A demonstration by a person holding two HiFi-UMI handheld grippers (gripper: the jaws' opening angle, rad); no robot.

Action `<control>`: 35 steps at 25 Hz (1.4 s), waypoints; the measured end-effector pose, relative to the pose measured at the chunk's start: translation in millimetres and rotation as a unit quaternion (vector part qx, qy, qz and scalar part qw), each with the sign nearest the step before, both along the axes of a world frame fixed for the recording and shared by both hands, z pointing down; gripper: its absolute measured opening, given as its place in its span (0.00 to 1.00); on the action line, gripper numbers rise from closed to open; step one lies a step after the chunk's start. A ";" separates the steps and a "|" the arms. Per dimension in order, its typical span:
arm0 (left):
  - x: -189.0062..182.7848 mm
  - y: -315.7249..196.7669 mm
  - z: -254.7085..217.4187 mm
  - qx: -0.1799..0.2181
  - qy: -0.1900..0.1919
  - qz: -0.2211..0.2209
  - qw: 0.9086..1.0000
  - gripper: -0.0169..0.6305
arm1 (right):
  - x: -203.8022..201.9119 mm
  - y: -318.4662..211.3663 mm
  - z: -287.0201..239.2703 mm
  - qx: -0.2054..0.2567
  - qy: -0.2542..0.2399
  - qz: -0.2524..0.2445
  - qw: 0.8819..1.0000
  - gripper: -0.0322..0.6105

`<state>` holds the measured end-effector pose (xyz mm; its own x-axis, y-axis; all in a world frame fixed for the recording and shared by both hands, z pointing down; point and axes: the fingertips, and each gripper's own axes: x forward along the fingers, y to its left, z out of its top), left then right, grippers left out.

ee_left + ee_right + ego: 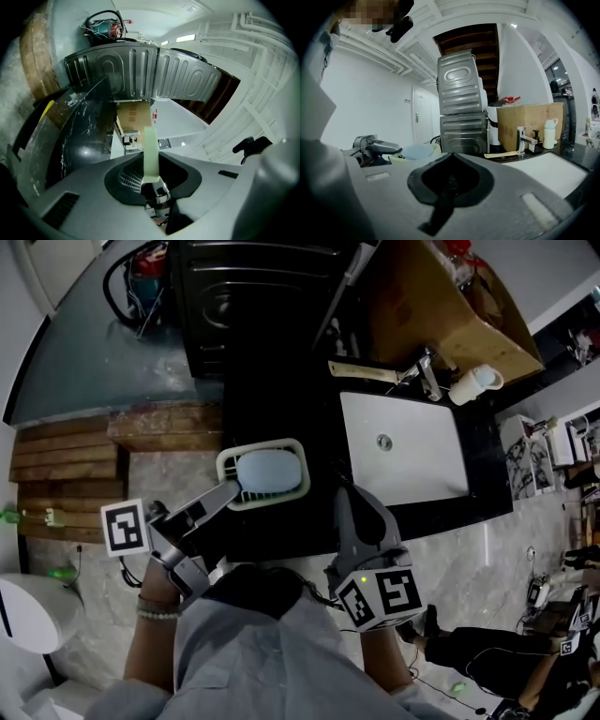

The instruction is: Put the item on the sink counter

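A cream soap dish (281, 493) with a pale blue bar (265, 471) in it hangs just over the black sink counter (281, 409), left of the white sink (403, 451). My left gripper (231, 491) is shut on the dish's near-left rim. In the left gripper view the rim (150, 152) stands edge-on between the jaws of the left gripper (152, 186). My right gripper (347, 495) is shut and holds nothing; it hovers at the counter's front edge, right of the dish. The right gripper view shows the right gripper (449, 182) with its jaws together and the dish (417, 151) at the left.
A tap (427, 376) and a white bottle (473, 382) stand behind the sink. A cardboard box (441, 306) and a dark ribbed metal appliance (253, 296) fill the counter's back. Wooden steps (103, 446) lie to the left. A person sits at the lower right (497, 652).
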<state>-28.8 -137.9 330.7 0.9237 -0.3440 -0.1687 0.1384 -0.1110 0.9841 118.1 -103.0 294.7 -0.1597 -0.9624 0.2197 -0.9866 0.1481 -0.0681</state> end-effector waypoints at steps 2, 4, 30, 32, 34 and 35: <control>-3.7 -6.5 0.8 0.000 0.002 -0.002 1.000 0.15 | -1.2 -4.4 0.4 -0.002 0.000 0.002 1.000 0.05; -5.6 -11.6 1.9 0.001 0.004 -0.003 1.000 0.15 | -3.1 -7.7 0.3 -0.002 -0.004 0.000 1.000 0.05; 17.4 -37.4 16.1 -0.003 -0.005 -0.057 0.998 0.15 | -17.2 -52.8 23.8 -0.098 -0.216 -0.151 0.960 0.22; 20.8 -38.0 18.2 -0.004 -0.007 -0.058 0.998 0.15 | -16.2 -54.3 27.2 -0.106 -0.232 -0.158 0.954 0.23; 27.2 -39.8 21.6 -0.005 -0.007 -0.058 0.998 0.15 | -11.5 -57.3 32.7 -0.111 -0.232 -0.162 0.953 0.23; 30.9 -40.7 23.1 -0.005 -0.006 -0.058 0.998 0.15 | -8.8 -58.8 35.6 -0.114 -0.231 -0.164 0.952 0.23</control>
<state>2.1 -178.6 353.8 0.8796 -0.4504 -0.1530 0.1129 -0.1148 0.9870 109.3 -161.8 330.3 -0.5745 -0.7794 0.2500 -0.7460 0.3728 -0.5518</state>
